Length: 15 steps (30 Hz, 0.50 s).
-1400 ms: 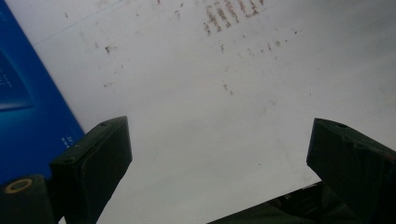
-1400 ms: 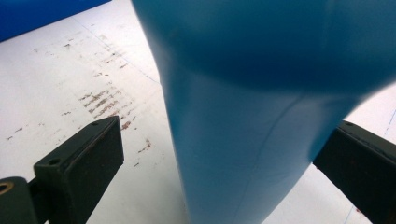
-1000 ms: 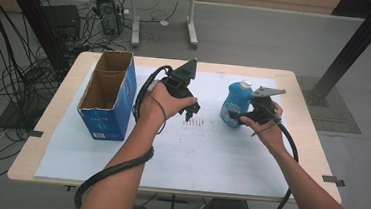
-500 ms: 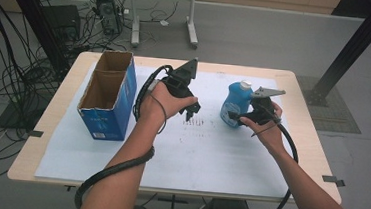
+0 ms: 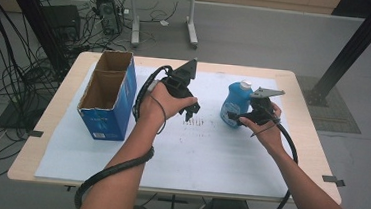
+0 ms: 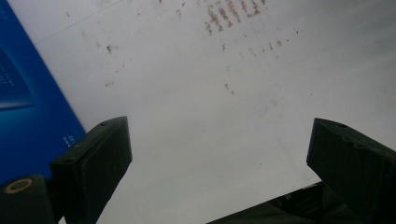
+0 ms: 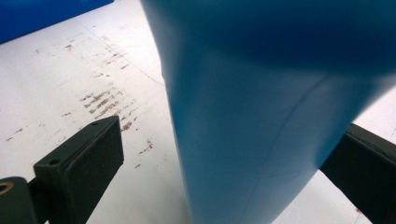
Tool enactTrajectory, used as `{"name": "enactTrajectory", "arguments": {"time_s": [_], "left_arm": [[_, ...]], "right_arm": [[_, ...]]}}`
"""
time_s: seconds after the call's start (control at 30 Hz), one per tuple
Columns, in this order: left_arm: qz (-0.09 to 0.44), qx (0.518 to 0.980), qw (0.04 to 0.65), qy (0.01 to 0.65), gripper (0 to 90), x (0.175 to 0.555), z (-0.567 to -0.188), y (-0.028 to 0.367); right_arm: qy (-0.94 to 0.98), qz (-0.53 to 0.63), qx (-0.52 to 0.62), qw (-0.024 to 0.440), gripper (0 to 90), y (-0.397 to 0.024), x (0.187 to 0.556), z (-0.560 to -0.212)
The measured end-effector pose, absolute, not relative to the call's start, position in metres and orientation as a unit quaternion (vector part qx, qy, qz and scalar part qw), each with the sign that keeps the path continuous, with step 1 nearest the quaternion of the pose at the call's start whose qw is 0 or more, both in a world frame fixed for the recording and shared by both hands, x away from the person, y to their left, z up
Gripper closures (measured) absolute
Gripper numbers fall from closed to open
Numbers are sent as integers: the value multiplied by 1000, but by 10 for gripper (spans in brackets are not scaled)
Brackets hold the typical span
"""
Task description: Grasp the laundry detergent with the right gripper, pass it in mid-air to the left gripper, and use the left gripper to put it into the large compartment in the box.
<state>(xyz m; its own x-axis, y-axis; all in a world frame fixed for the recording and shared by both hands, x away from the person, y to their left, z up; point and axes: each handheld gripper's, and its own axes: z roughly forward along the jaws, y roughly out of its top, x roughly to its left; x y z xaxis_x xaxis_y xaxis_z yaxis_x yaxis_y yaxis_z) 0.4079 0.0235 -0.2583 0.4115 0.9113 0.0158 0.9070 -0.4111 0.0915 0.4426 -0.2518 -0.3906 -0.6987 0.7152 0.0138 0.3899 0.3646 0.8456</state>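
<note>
From the high view I saw my right gripper [image 5: 233,116] set against the lower side of the blue plastic bottle with a white cap [image 5: 237,102], which stood upright on the white paper sheet [image 5: 199,156] covering the light wooden table [image 5: 56,124], right of centre. In the right gripper view the bottle's blue body [image 7: 261,116] stood between my two black jaws, which were spread wide. The left jaw stood clear of the bottle with bare paper showing between them, and the right jaw sat close behind the bottle's edge; I could not tell whether it touched. So I had the bottle straddled but not clamped.

My left gripper [image 5: 189,114] hung over the middle of the sheet, near a patch of brownish scuff marks [image 5: 196,123]. In the left gripper view [image 6: 219,163] its jaws were wide apart with nothing but marked paper between them.

The tall open blue cardboard box [image 5: 104,98] stood at the left of the table, well apart from the bottle; one blue face of it showed at the left edge of the left gripper view [image 6: 32,107]. My left gripper lay between box and bottle.
</note>
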Motion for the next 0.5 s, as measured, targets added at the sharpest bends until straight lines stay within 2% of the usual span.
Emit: {"name": "enactTrajectory", "arguments": {"time_s": [0.5], "left_arm": [[31, 841, 35, 539, 71, 408, -259, 22]], "right_arm": [[806, 446, 342, 184, 20, -253, 443, -390]]}}
